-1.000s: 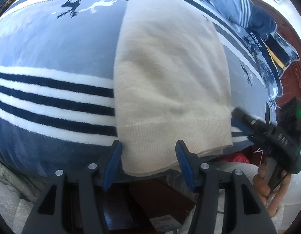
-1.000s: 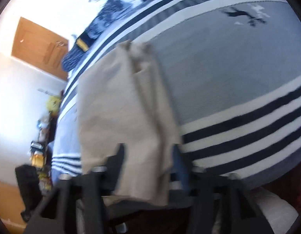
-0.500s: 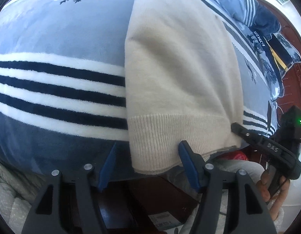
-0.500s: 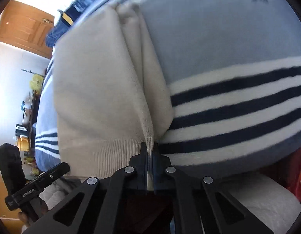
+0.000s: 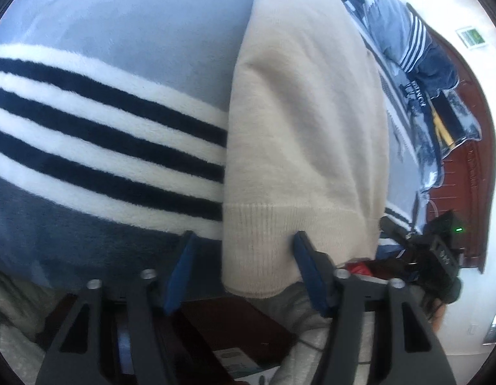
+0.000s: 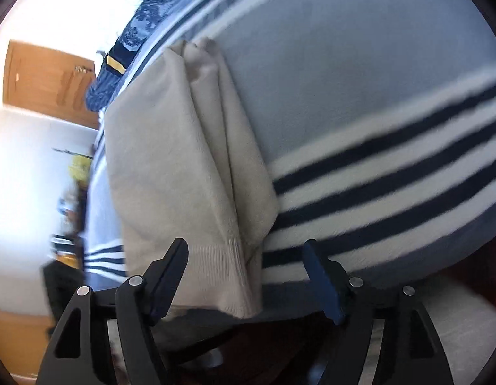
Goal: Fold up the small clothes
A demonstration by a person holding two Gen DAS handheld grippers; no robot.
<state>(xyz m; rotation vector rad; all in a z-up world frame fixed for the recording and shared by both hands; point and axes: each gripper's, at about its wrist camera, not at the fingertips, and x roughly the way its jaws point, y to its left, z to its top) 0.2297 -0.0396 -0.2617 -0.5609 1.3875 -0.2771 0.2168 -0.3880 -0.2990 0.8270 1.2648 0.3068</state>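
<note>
A beige knit sweater (image 5: 305,128) lies folded lengthwise on a blue blanket (image 5: 103,112) with navy and white stripes. Its ribbed hem hangs at the bed's near edge. My left gripper (image 5: 244,256) straddles the hem's left corner; its jaws are closing and its left pad stands clear of the cloth. In the right wrist view the sweater (image 6: 171,166) shows its folded right edge. My right gripper (image 6: 244,253) is opening, with that hem corner loose between its wide jaws. The right gripper (image 5: 440,253) also shows at the right of the left wrist view, held by a hand.
Pillows (image 5: 408,51) and a dark folded cloth lie at the head of the bed by a red-brown headboard (image 5: 456,176). A wooden door (image 6: 46,77) and cluttered shelves stand beyond the bed. Below the bed's edge lie a dark floor and pale bedding.
The right gripper, shut on the hem's folded edge half a second ago, has opened and let it go. The left gripper has sunk closer to the hem and its jaws have narrowed.
</note>
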